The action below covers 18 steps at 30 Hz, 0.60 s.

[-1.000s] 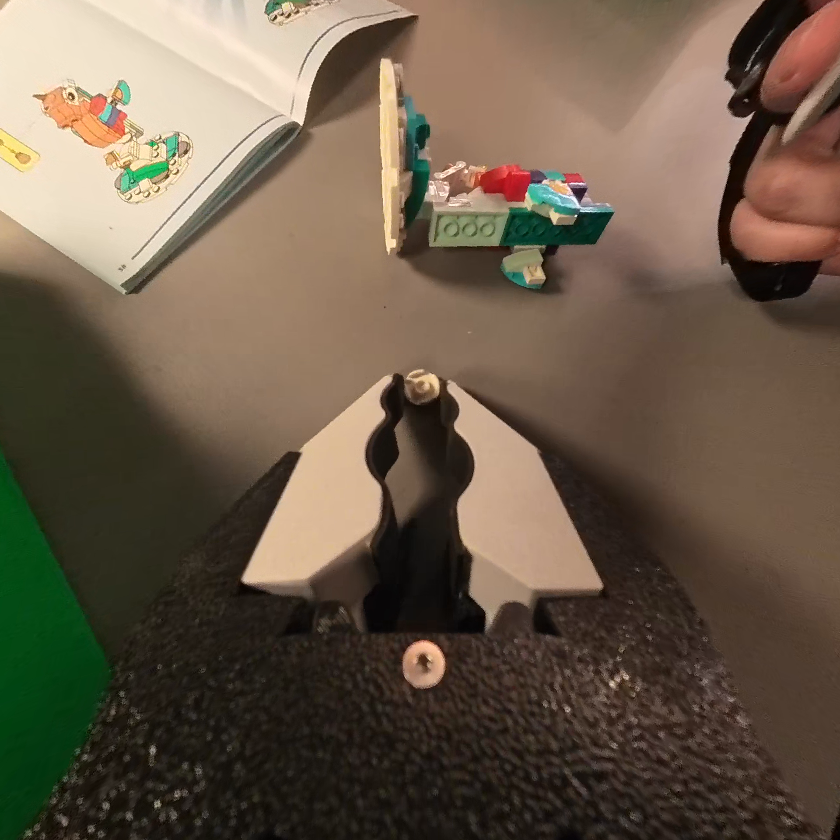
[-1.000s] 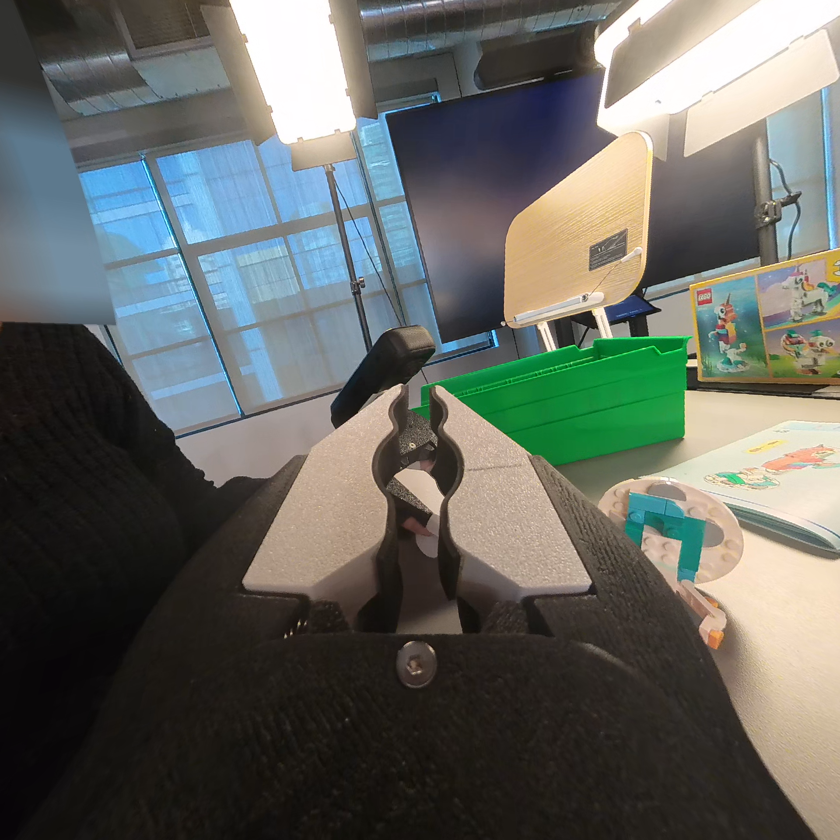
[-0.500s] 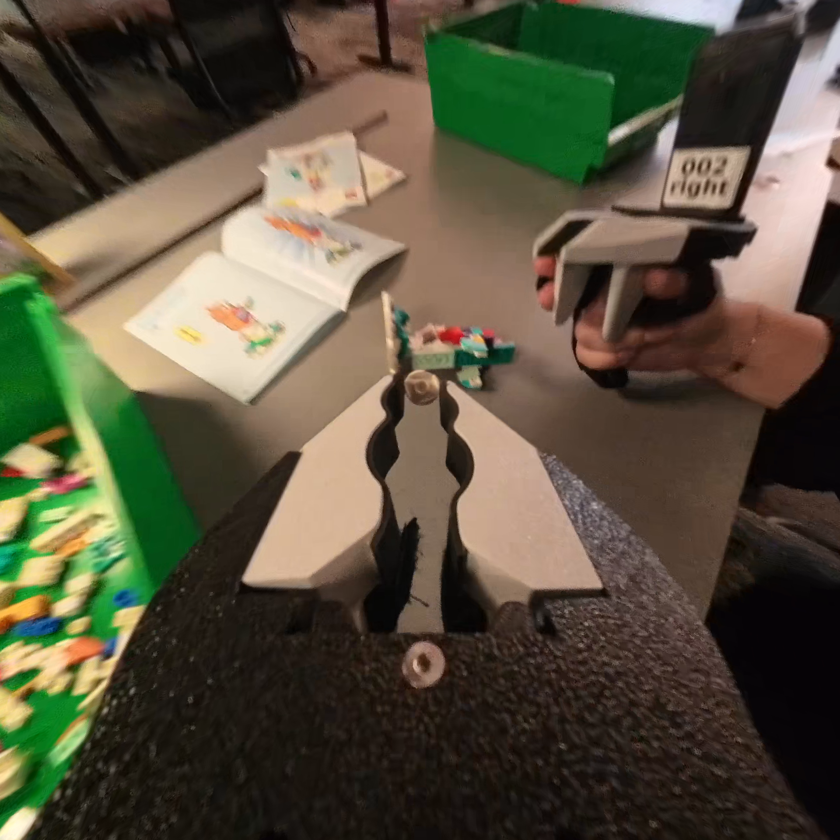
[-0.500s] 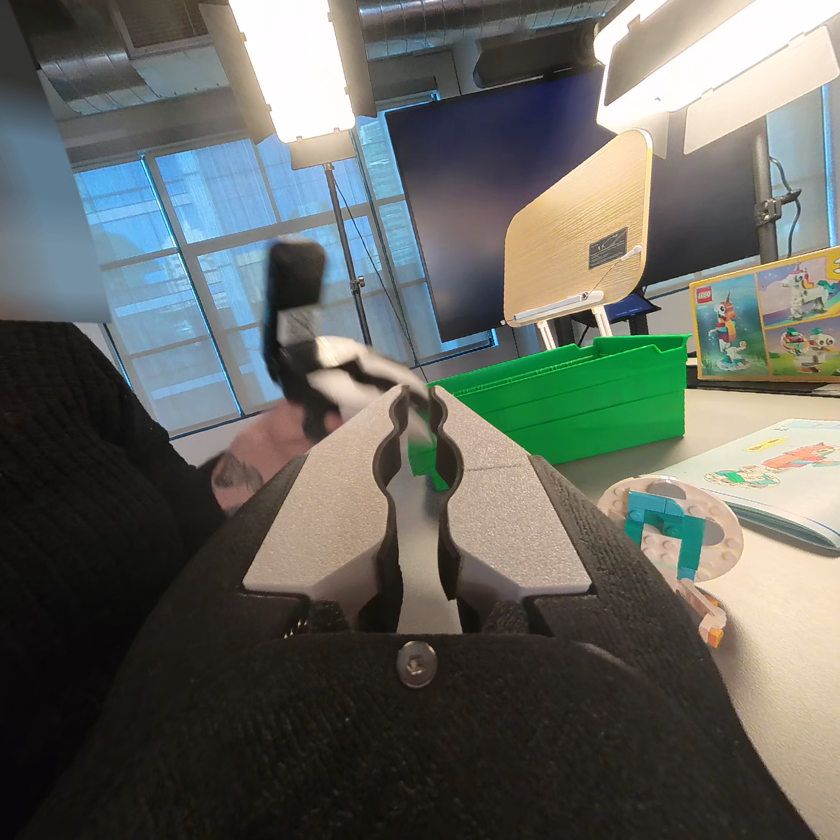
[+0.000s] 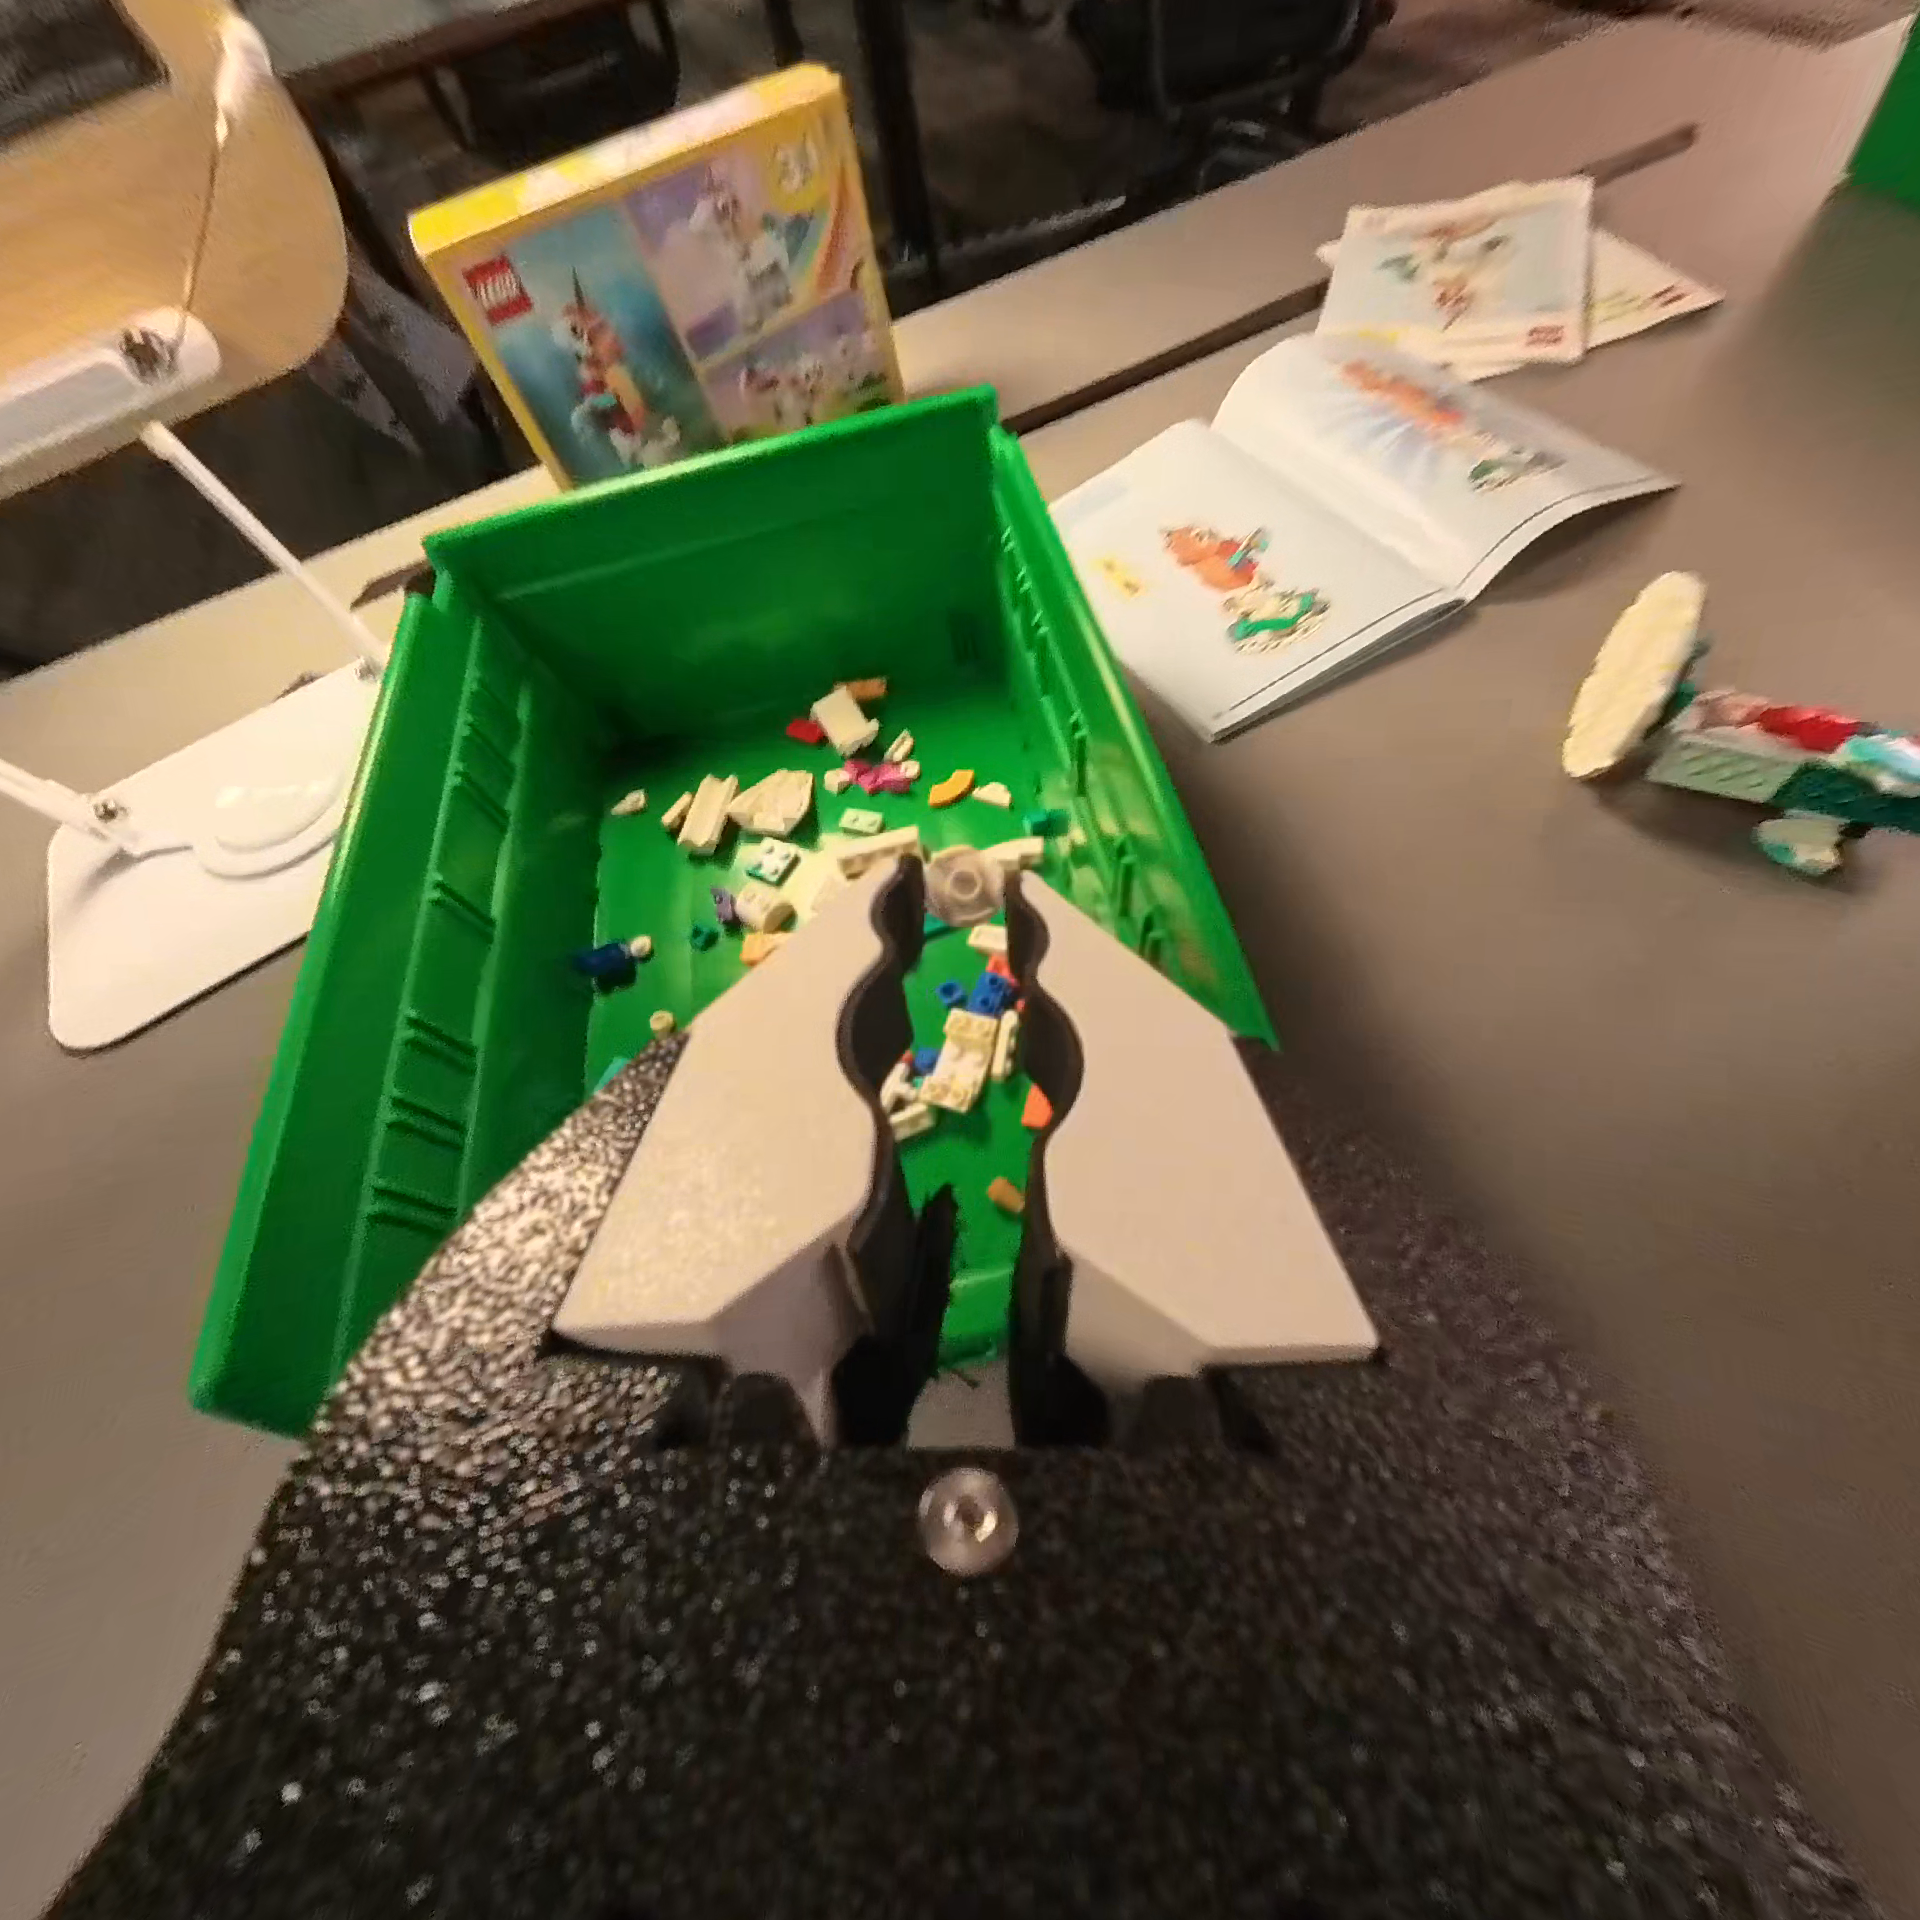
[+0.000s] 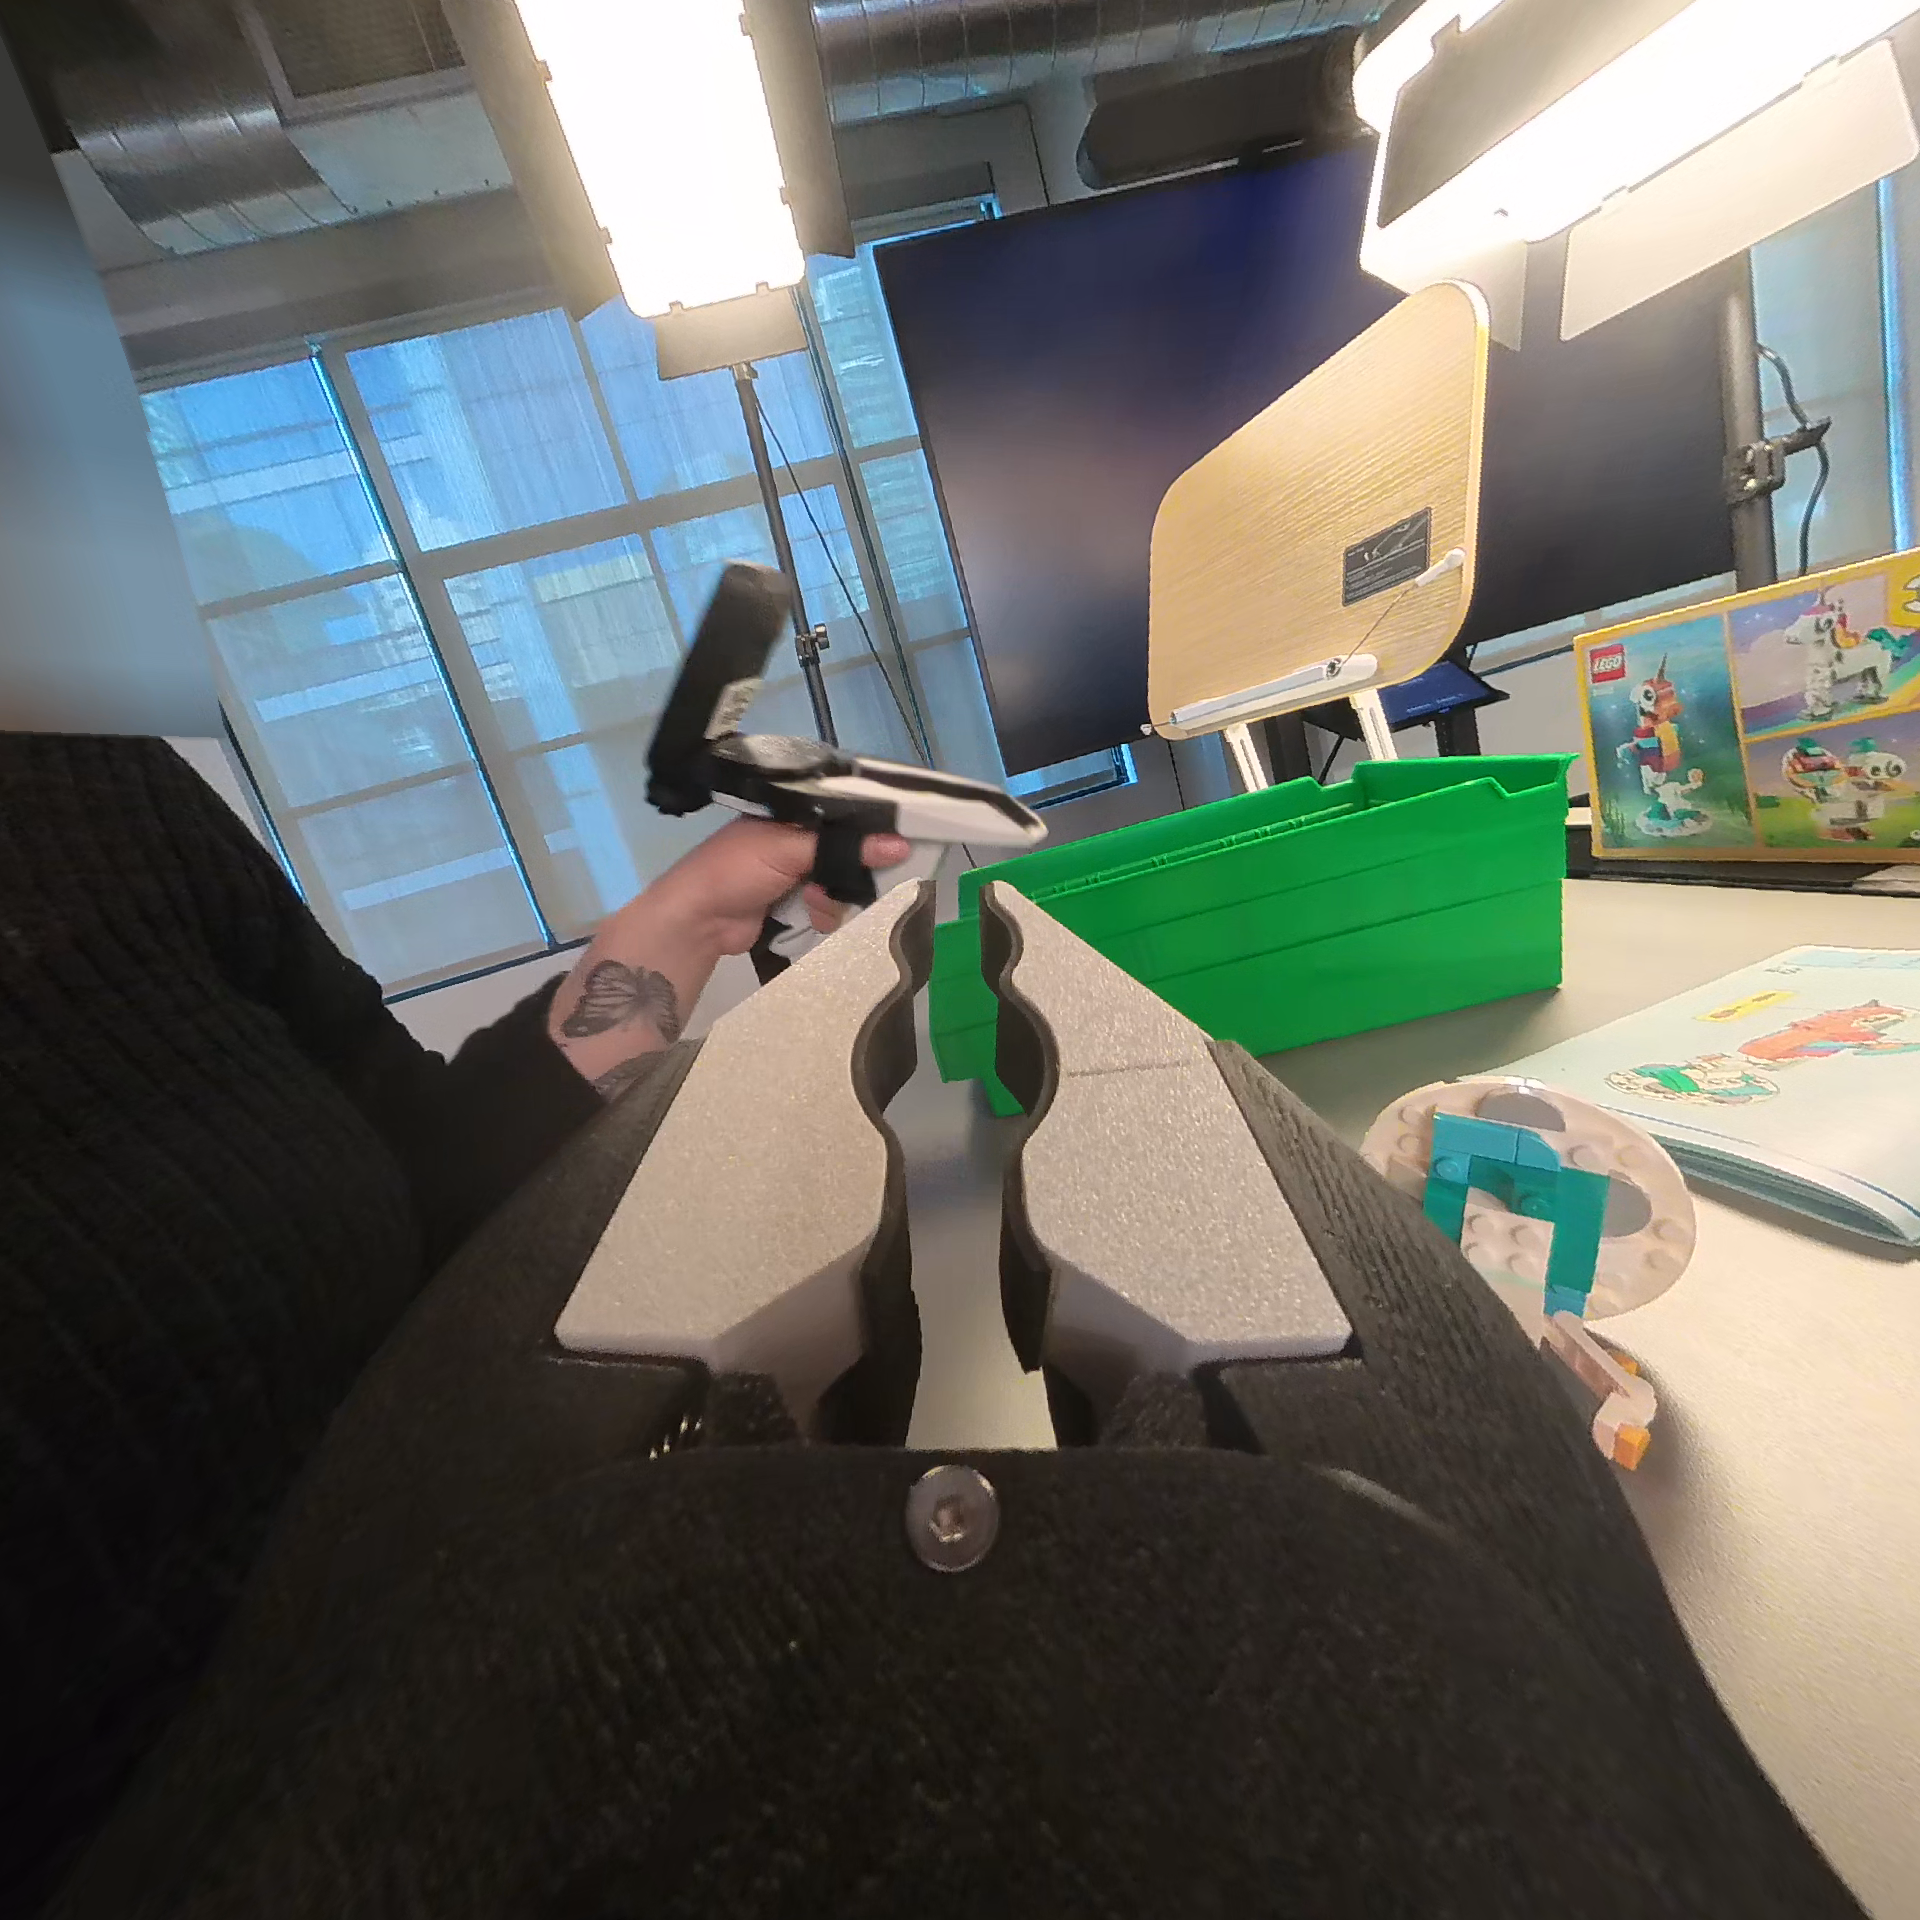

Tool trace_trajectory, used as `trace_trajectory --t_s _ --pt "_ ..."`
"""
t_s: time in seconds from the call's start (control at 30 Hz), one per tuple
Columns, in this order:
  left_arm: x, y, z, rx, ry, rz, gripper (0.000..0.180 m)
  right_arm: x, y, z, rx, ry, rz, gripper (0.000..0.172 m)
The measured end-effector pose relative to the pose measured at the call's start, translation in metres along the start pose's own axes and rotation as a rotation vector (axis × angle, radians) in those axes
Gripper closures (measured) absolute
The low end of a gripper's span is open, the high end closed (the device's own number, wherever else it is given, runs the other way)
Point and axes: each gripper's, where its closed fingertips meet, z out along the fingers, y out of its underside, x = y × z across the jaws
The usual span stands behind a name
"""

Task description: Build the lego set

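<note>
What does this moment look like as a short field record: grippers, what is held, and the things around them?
left gripper: shut on a small round grey piece, above the green bin
bin contents: loose toy bricks, mostly cream
right gripper: slightly open, nothing between its fingers
partly built model: on the grey table, right of the bin
open instruction booklet: behind the model
toy box: upright behind the bin

One green bin [image 5: 436, 935], two booklets [image 5: 1340, 561]
</note>
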Motion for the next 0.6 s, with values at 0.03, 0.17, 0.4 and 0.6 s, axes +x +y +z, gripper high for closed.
trace_trajectory --t_s 0.03,0.17,0.4,0.6 --pt "-0.003 0.006 0.004 -0.024 -0.004 -0.006 0.168 0.000 0.000 0.000 -0.001 0.001 0.001 0.165" --pt "-0.010 0.028 0.020 -0.118 -0.012 -0.018 0.168 0.001 0.001 0.000 -0.003 0.004 0.001 0.165" --pt "-0.010 0.051 0.041 -0.221 0.016 -0.028 0.168 0.002 0.002 0.000 -0.006 0.005 0.002 0.166" --pt "-0.012 0.062 0.063 -0.292 0.035 -0.014 0.168 0.002 0.002 0.000 -0.011 0.008 0.001 0.166"
